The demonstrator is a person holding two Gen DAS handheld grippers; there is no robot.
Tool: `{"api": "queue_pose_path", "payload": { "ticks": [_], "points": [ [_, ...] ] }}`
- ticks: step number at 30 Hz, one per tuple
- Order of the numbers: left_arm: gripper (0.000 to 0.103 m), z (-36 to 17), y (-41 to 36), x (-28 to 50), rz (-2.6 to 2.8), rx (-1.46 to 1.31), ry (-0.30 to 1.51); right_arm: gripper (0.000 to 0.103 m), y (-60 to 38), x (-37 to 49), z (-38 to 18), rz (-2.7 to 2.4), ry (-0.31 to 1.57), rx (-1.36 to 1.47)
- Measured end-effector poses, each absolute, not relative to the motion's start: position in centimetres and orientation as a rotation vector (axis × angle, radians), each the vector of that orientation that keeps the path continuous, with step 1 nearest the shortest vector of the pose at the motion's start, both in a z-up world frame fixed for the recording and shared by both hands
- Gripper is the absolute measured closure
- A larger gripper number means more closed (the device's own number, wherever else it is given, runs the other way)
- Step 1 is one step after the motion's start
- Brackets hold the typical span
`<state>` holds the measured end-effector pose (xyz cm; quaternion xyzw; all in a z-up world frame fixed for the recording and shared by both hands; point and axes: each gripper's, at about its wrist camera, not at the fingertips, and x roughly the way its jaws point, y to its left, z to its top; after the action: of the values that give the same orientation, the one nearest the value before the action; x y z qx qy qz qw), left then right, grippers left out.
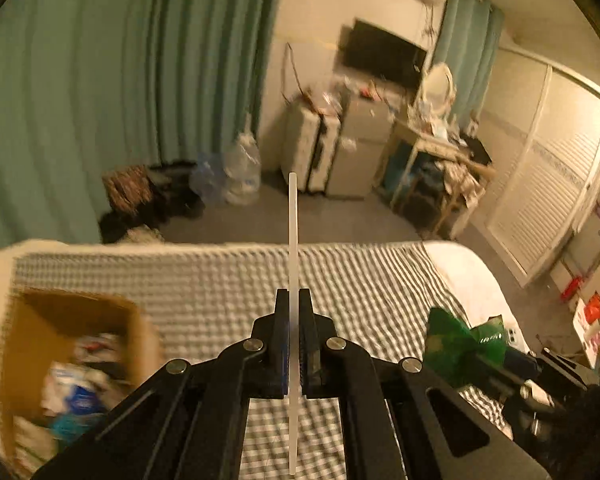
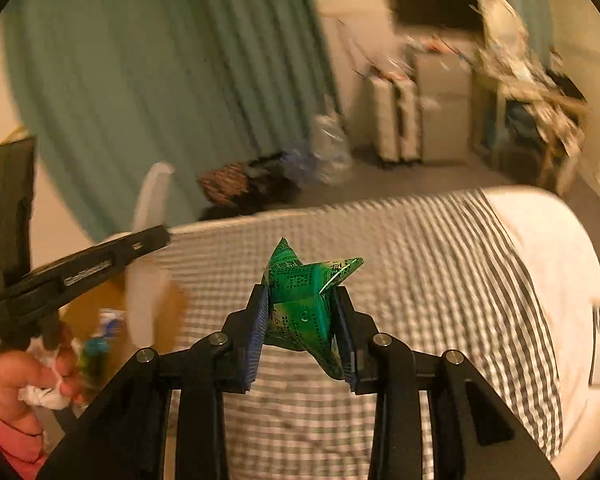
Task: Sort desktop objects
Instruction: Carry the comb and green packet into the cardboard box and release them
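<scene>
Left hand-held gripper (image 1: 293, 334) clamping thin white plastic disc (image 1: 293, 240) edge-on, stiff, light | right hand-held gripper (image 2: 302, 320) pinching crumpled green wrapper (image 2: 306, 300), soft, slippery, mid-body grip | both hovering over bed (image 1: 204, 276), cardboard box (image 1: 72, 320) nearby.

Thin white disc (image 1: 293, 240) held edge-on and upright above the checked bedspread, crumpled green wrapper (image 2: 306, 308) pinched alongside.

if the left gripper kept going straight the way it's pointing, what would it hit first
Probably nothing close: the left gripper, shut on a thin white disc, aims over the checkered bed's far edge toward the floor; depth unclear.
</scene>
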<state>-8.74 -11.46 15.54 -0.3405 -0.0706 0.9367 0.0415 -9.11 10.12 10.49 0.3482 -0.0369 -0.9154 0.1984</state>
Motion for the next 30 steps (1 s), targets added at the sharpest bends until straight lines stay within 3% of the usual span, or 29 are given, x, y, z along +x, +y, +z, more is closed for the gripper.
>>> {"api": "queue_pose_path", "payload": {
  "ticks": [7,16,17,18,19,20,21,26,28,30],
  "points": [
    [0.100,16.6,-22.9,-2.5,3.032,-1.119,-0.180,0.071,-3.4,-4.0,13.5,-2.331,0.013,0.882],
    [0.096,8.8,-31.7,-0.1,3.027,-1.433,-0.095,0.068,-17.0,-4.3,5.4,-2.122,0.121,1.047],
    [0.091,8.5,-32.0,-0.1,3.028,-1.440,-0.067,0.066,-17.1,-4.7,5.1,-2.125,0.108,1.032],
    [0.071,8.1,-31.9,-0.3,3.018,-1.444,-0.057,0.053,-17.0,-5.4,5.2,-2.148,0.092,1.009],
    [0.036,7.6,-31.8,-0.3,3.011,-1.448,-0.056,0.041,-16.6,-6.1,5.3,-2.177,0.090,1.000],
    [0.020,7.4,-31.7,-0.6,3.007,-1.466,-0.054,0.021,-16.7,-6.2,5.7,-2.210,0.100,0.998],
    [0.009,7.3,-31.4,-0.5,3.013,-1.469,-0.050,0.019,-16.3,-6.6,6.2,-2.251,0.114,0.994],
    [0.008,7.7,-29.8,1.5,3.020,-1.409,-0.129,0.018,-12.3,-6.5,8.8,-2.373,0.059,0.971],
    [0.000,8.0,-28.9,2.9,3.040,-1.374,-0.204,0.013,-9.8,-5.3,9.4,-2.454,0.035,0.973],
    [0.000,8.1,-27.6,5.0,3.067,-1.305,-0.266,0.000,-7.3,-3.4,9.8,-2.522,0.015,0.963]
  ]
}}
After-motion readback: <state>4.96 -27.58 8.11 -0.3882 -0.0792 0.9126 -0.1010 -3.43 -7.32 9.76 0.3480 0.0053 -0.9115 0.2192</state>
